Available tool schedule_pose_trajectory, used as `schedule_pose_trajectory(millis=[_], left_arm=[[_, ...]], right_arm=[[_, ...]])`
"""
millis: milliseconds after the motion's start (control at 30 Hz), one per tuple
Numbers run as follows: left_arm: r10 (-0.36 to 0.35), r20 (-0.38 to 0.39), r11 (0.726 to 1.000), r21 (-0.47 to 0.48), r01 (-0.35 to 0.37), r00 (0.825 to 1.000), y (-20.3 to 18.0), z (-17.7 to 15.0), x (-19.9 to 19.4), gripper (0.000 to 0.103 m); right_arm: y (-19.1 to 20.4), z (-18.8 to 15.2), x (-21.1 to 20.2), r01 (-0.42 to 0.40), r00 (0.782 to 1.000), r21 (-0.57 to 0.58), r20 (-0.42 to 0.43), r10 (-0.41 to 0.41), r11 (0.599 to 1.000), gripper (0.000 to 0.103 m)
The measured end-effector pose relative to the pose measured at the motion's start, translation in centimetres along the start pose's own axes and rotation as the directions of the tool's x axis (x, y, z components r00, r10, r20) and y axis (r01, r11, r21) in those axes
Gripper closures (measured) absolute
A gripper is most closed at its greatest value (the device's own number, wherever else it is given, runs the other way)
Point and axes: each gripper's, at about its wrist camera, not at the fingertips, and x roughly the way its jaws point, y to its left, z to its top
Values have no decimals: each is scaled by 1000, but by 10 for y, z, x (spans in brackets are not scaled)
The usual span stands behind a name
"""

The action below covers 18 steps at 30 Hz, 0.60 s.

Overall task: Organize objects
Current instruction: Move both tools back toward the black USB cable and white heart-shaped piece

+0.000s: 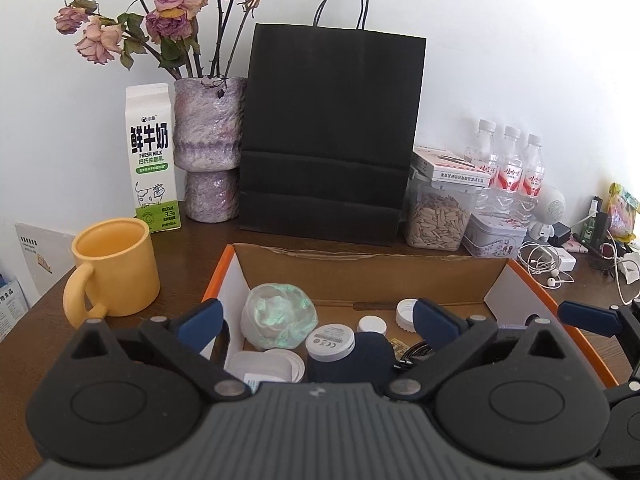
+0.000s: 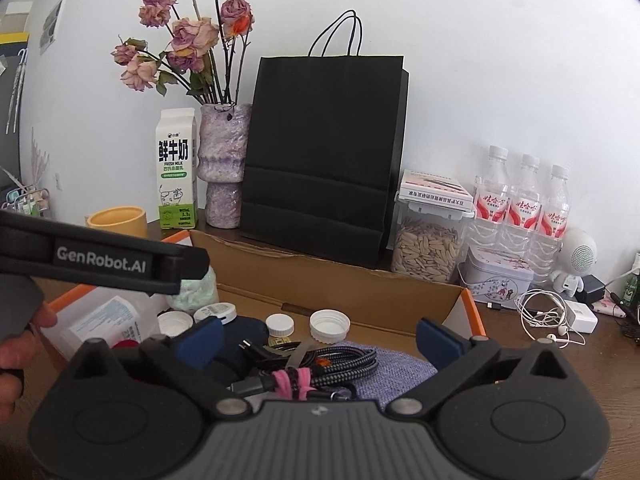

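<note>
An open cardboard box with orange edges sits on the dark wooden table. It holds a crumpled greenish plastic wrap, a white round device, white bottle caps, a braided cable, a dark blue pouch and a purple cloth. My left gripper is open and empty above the box's left half. My right gripper is open and empty above the cable. The left gripper's body shows in the right wrist view.
A yellow mug stands left of the box. Behind it stand a milk carton, a vase of dried roses and a black paper bag. A seed jar, a tin, three water bottles and earphones are at right.
</note>
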Motion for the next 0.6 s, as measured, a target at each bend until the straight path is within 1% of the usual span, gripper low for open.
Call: schedule_pose_trajectory(millis=[233, 300, 433, 467, 500, 533, 600], left_arm=[[19, 3, 1000, -20, -19, 1000, 8, -20, -37, 0], [12, -5, 1000, -20, -12, 1000, 10, -27, -48, 0], [22, -22, 1000, -14, -22, 1000, 16, -43, -71, 0], [25, -33, 1000, -12, -25, 999, 18, -48, -76, 0], [29, -43, 1000, -9, -29, 999, 20, -52, -80, 0], [34, -54, 999, -7, -34, 998, 22, -57, -83, 0], [42, -78, 999, -4, -42, 996, 25, -67, -90, 0]], right_arm=[[7, -12, -35, 12, 1000, 6, 18, -12, 1000, 0], [11, -19, -50, 8, 1000, 7, 21, -8, 1000, 0], [21, -35, -74, -38, 999, -7, -3, 38, 999, 2], [24, -40, -79, -52, 999, -17, -16, 52, 999, 4], [27, -44, -83, -64, 997, -24, -31, 64, 998, 10], [29, -50, -85, -79, 996, -30, -52, 77, 996, 14], [34, -60, -87, -109, 989, -37, -103, 105, 993, 29]])
